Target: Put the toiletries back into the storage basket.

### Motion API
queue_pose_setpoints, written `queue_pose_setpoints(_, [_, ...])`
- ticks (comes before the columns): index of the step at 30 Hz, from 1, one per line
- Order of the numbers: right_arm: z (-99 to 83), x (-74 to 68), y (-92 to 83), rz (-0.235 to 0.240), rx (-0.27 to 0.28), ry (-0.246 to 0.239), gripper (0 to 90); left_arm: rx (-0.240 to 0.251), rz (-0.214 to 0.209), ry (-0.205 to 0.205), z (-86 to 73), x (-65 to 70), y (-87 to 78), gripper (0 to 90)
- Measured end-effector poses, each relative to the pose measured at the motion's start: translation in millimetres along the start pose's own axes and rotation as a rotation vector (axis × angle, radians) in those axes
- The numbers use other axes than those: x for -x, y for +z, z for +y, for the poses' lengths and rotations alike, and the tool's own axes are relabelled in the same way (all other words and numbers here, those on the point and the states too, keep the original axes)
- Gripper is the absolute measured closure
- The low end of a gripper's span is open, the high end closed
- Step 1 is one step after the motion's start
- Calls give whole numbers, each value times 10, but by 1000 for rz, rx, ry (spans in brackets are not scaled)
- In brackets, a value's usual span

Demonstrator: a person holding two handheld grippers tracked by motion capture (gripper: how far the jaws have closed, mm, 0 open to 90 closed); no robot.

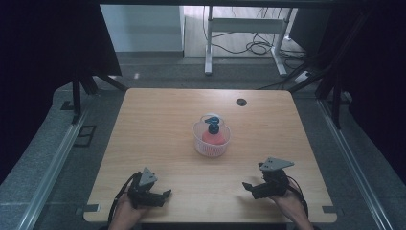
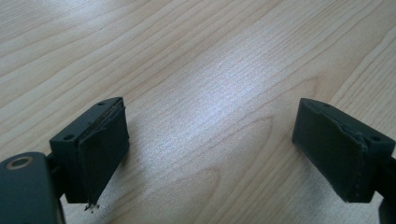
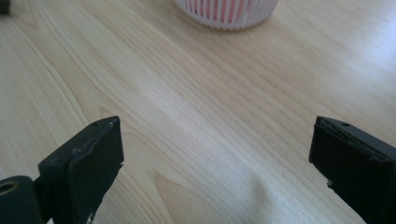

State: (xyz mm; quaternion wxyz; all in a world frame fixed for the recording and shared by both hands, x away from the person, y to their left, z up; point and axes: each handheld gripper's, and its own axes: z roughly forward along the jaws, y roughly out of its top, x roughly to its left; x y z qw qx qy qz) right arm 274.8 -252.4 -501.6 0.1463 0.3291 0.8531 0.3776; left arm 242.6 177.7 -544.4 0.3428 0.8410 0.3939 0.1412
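Note:
A white slatted basket stands at the middle of the wooden table. In it sits a red thing with a blue and black top. My left gripper rests at the front left, held in a hand, with its tips turned right. In its own view the left gripper is open over bare wood. My right gripper sits at the front right, tips turned left. Seen in its own view, the right gripper is open, with the basket ahead and nothing between the jaws.
A round dark cable hole is near the table's far edge. Beyond the table stand a white desk frame and loose floor cables. Black curtains hang on both sides.

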Motion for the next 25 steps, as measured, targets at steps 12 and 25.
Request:
queue_pose_setpoints(12, [-266,29,149,-15,-58,-4,15,2,0,0,0,0,1,105])
queue_pose_setpoints(25, [-363,27,222,-4,-59,7,0,1,0,-1,-1,2,2,104])
